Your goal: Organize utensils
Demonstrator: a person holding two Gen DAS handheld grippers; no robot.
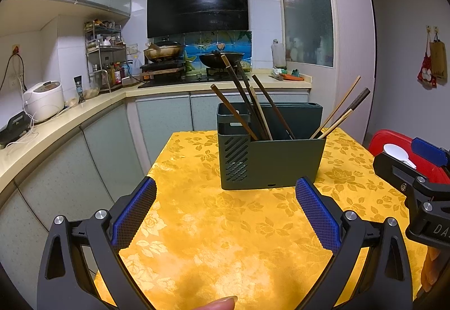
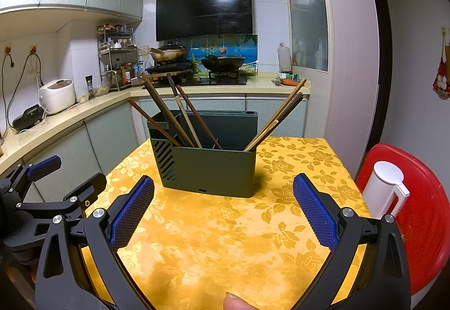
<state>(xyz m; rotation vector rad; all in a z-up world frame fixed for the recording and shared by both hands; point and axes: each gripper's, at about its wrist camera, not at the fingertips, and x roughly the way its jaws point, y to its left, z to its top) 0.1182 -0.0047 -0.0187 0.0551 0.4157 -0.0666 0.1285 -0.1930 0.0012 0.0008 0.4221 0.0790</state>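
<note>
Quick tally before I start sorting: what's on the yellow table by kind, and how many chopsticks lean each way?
Utensil holder: 1
Chopsticks leaning left: 5
Chopsticks leaning right: 3
Total: 9 things. The left bunch overlaps, so that count is my best reading.

Home kitchen, range hood [image 1: 197,7], woks on stove [image 2: 223,61], rice cooker [image 1: 43,100]

The only legible writing is the pale letters "DA", cut off by the frame edge, on the black plastic body of the right gripper [image 1: 431,169] at about three o'clock in the left wrist view.
</note>
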